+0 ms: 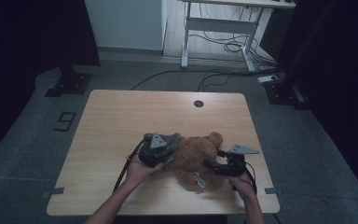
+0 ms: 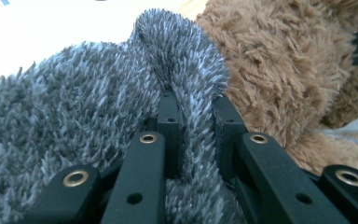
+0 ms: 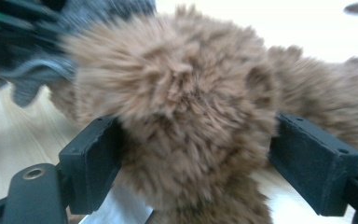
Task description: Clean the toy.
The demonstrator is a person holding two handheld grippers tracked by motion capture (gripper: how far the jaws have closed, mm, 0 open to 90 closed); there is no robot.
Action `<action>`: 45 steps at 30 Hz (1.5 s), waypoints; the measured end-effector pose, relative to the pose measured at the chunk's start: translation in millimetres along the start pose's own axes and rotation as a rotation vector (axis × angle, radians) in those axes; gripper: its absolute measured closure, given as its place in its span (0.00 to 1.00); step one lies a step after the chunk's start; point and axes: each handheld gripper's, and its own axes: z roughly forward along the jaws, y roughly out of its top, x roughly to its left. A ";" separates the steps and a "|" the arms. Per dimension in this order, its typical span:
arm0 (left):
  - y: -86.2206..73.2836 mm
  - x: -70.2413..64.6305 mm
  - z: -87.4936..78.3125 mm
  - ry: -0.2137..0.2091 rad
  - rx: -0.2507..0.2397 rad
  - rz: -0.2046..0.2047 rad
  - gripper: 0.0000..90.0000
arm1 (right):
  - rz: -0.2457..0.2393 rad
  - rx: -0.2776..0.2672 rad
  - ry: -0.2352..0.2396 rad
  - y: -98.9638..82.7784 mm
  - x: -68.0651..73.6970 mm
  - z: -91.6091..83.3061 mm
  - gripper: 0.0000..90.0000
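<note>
A brown plush bear lies on the wooden table, toward its front right. A grey fuzzy knit piece sits at the bear's left side. My left gripper is shut on a fold of that grey knit; in the left gripper view the fold is pinched between the jaws, with the bear's fur just behind it. My right gripper is at the bear's right side. Its jaws stand wide apart around a thick plush part of the bear without squeezing it.
A white tag sticks out of the bear near the front edge. A round cable hole sits at the table's far edge. Beyond the table are a white desk frame, floor cables and dark stands.
</note>
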 end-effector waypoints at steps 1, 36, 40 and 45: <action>-0.6 -0.6 -0.7 0.005 0.004 0.006 0.85 | 0.003 0.018 0.014 -1.2 1.1 6.4 0.27; 83.7 -15.9 63.1 -0.078 0.075 -0.063 0.85 | -0.118 -0.002 -0.095 -7.3 5.6 23.2 0.59; 73.5 7.3 44.8 0.005 0.117 -0.060 0.84 | -0.100 -0.008 -0.086 -8.8 3.5 21.6 0.59; 53.4 35.8 23.3 0.057 0.106 -0.102 0.84 | -0.101 -0.013 -0.086 -9.5 3.7 21.5 0.59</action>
